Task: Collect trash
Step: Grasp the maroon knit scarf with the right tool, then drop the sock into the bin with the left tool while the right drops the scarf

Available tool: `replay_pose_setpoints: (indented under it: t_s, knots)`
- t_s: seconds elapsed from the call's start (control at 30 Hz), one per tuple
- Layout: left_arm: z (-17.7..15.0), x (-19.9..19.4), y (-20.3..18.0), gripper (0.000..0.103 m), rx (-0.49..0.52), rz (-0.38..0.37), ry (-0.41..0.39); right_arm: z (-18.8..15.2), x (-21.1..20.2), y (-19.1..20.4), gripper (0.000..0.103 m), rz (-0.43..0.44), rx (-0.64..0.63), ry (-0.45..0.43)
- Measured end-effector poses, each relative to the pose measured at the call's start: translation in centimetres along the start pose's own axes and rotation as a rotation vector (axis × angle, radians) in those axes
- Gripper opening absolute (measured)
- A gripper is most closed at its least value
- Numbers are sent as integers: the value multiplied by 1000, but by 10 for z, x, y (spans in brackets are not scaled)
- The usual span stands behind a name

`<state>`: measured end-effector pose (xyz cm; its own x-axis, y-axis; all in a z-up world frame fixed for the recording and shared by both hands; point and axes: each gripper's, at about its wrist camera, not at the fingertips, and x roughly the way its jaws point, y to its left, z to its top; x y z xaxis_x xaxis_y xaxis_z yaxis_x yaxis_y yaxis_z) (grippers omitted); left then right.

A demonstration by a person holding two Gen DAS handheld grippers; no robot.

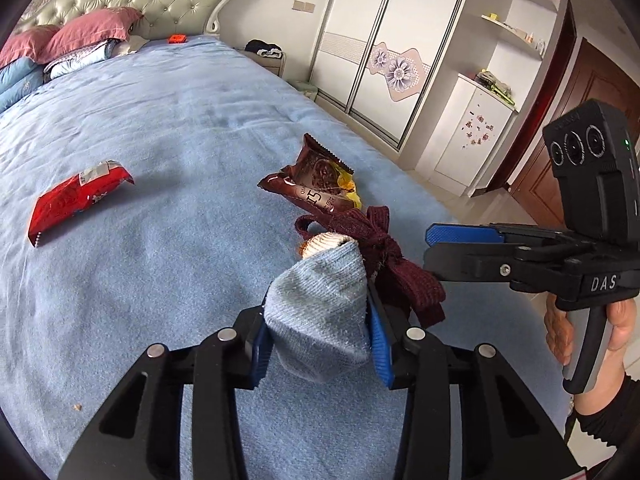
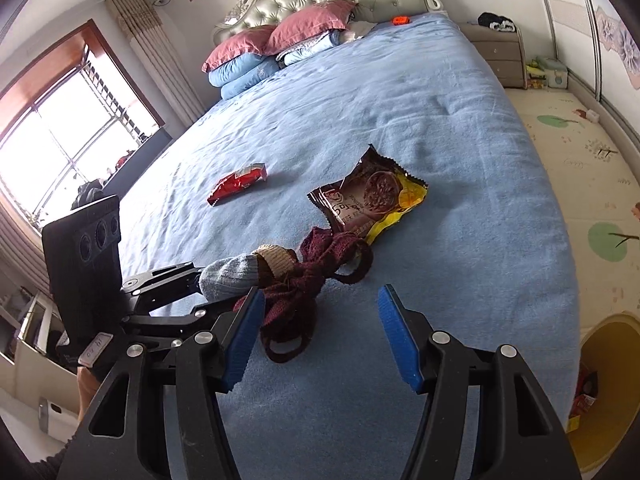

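Note:
My left gripper (image 1: 316, 344) is shut on a light blue sock (image 1: 316, 300), which stands up between its blue pads. A tan striped sock (image 1: 324, 242) and a knotted maroon sock (image 1: 404, 276) lie bunched against it. Beyond them a brown and yellow snack wrapper (image 1: 316, 184) lies on the bed, with a red wrapper (image 1: 76, 200) farther left. My right gripper (image 2: 320, 300) is open just above the blanket. The maroon sock (image 2: 296, 300) lies by its left finger and partly between the jaws, untouched by the pads. The brown wrapper (image 2: 372, 196) and red wrapper (image 2: 238, 182) lie ahead of it.
A blue blanket (image 2: 400, 100) covers the bed, with pillows (image 2: 280, 36) stacked at the tufted headboard. A yellow bin (image 2: 600, 380) holding some trash stands on the floor to the bed's right. A wardrobe (image 1: 384, 60) and nightstand (image 2: 500, 56) line the far wall.

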<state>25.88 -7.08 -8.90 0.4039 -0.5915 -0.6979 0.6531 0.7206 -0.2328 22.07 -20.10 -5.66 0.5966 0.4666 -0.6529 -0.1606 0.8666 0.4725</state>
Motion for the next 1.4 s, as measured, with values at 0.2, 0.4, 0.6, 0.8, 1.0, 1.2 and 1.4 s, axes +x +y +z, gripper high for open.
replay_pose_setpoints:
  t_s: [0.2, 0.4, 0.6, 0.8, 1.0, 1.2, 1.4]
  knots:
    - [-1, -3, 2, 41, 1, 8, -6, 5, 13, -9, 53, 62, 100, 36]
    - [-2, -4, 3, 41, 2, 13, -4, 9, 24, -11, 46, 102, 151, 65]
    - [-3, -2, 5, 41, -6, 19, 4, 8, 30, -15, 19, 136, 168, 72]
    - [-4, -5, 2, 42, 3, 21, -6, 6, 17, -14, 18, 123, 143, 34]
    - [-6, -12, 2, 41, -22, 43, -15, 6, -8, -20, 18, 67, 134, -35]
    - [-2, -18, -16, 41, -4, 44, -21, 4, -35, -27, 18, 66, 122, -69]
    - [14, -16, -55, 41, 55, 36, -25, -5, -71, -51, 18, 44, 140, -114]
